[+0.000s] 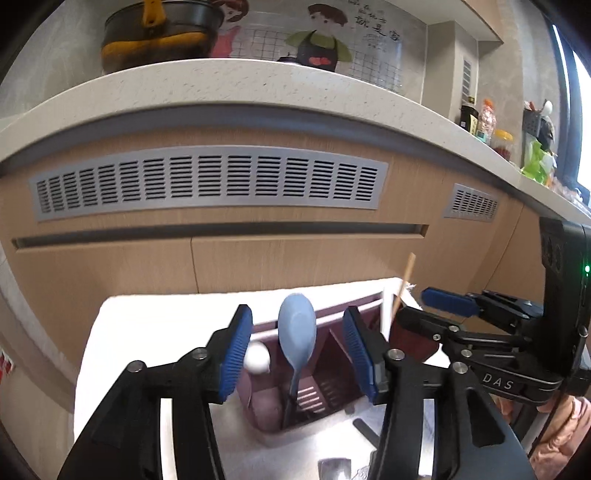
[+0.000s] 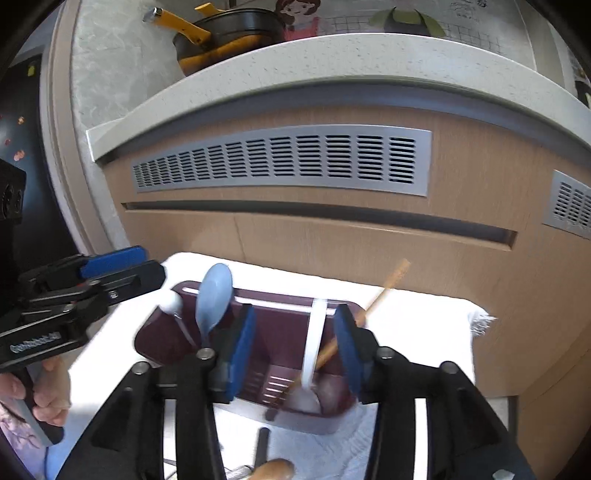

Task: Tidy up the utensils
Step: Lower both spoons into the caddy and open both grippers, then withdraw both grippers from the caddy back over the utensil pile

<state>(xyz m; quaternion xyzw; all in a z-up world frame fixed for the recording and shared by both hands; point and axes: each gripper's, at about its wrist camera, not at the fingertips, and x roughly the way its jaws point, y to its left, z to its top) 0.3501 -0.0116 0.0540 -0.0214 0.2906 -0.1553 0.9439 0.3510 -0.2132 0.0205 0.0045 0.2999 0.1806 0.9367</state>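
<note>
A maroon utensil holder (image 1: 258, 406) (image 2: 159, 343) stands on a white towel (image 1: 147, 317). A blue spoon (image 1: 297, 332) (image 2: 214, 299) stands bowl-up in it, beside a white round-ended utensil (image 1: 256, 358) (image 2: 171, 301). My left gripper (image 1: 298, 309) (image 2: 153, 266) is open, its pads on either side of the blue spoon and apart from it. My right gripper (image 2: 295, 310) (image 1: 413, 304) is open over the holder's right end. A white spoon (image 2: 314, 343) and a wooden chopstick (image 2: 388, 284) (image 1: 404, 280) lean in that compartment, free of the pads.
A wooden cabinet front with grey vent grilles (image 1: 207, 181) rises just behind the towel, under a pale countertop (image 1: 221, 81) holding a black-and-yellow pan (image 2: 229, 33). A dark handle (image 2: 262, 443), a wooden utensil end (image 2: 273, 469) and a metal piece (image 1: 334, 467) lie on the near towel.
</note>
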